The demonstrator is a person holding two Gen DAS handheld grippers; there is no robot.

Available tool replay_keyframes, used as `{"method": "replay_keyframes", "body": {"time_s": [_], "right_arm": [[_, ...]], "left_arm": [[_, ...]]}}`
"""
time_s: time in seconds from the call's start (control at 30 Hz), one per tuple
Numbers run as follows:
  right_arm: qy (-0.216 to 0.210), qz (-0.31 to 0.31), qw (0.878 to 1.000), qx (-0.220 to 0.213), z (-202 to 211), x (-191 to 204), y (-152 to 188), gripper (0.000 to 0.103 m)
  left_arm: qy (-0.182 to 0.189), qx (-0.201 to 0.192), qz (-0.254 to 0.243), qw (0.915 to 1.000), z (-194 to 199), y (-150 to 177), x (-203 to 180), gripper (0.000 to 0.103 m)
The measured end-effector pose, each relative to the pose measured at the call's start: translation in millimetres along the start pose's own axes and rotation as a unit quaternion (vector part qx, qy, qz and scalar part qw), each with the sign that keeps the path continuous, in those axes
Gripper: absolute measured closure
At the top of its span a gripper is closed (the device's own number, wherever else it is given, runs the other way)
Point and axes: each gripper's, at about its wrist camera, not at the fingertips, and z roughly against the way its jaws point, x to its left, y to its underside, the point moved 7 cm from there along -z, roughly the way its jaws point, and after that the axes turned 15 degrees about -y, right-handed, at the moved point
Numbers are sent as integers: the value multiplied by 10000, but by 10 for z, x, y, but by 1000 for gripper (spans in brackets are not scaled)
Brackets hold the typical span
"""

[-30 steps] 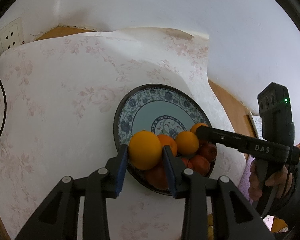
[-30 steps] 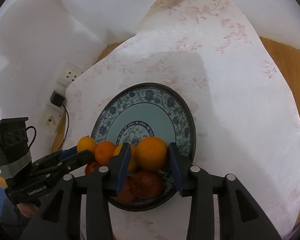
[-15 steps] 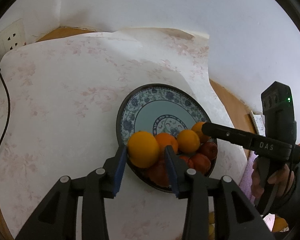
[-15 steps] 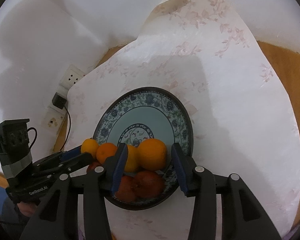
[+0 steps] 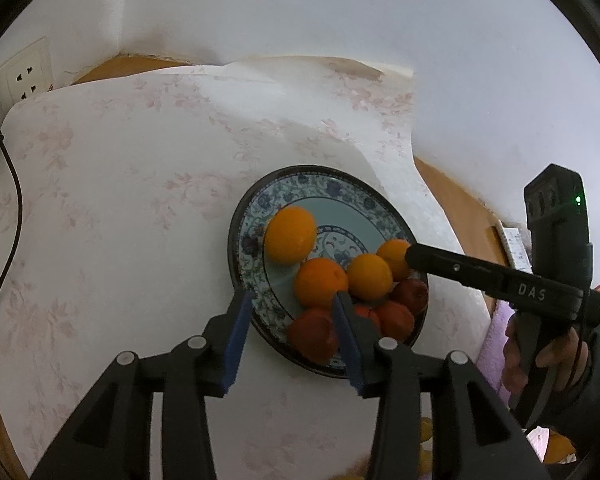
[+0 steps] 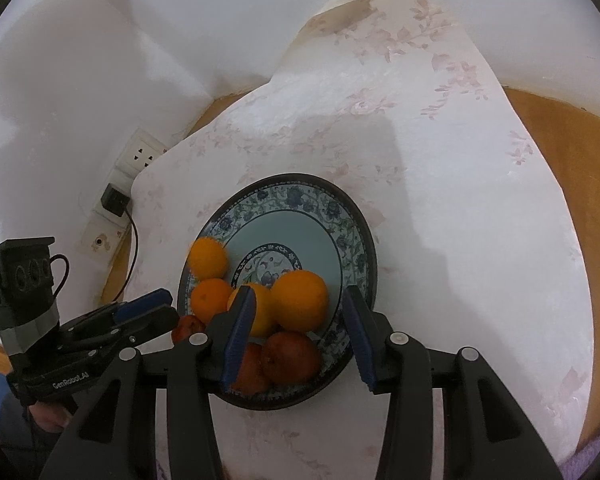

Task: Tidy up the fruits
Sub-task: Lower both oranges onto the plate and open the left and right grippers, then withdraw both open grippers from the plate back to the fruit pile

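Note:
A blue-patterned plate [image 5: 332, 192] [image 6: 340, 216] holds several oranges and red apples. My left gripper [image 5: 290, 318] is open and empty, just short of the plate's near rim. An orange [image 5: 291, 234] [image 6: 208, 258] lies loose on the plate's left rim, blurred. My right gripper [image 6: 298, 312] is open around another orange [image 6: 300, 300], which rests on the plate above a red apple [image 6: 290, 356]; the pads [image 6: 242, 320] stand apart from it. More oranges [image 5: 320, 282] and apples [image 5: 312, 334] crowd the near side.
A floral white cloth [image 5: 120, 200] covers a wooden table [image 6: 580, 200] in a wall corner. A wall socket [image 5: 24, 74] and a plugged charger with cable [image 6: 116, 200] are at the left. White walls stand close behind.
My left gripper has opened and let go of the orange, which has rolled further onto the plate. My right gripper has opened wider and both have drawn back a little.

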Motion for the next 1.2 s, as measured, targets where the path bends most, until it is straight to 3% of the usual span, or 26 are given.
{"method": "replay_keyframes", "body": {"time_s": [0.77,1.2], "right_arm": [[90,7,9998,-152,185,52,94,57],[130,-51,9998,-160,279,111,315,57]], "left_arm": [[56,-96,2,9999,163,94,-14,39],[121,-18,-116,9999,224,325,-61,34]]}}
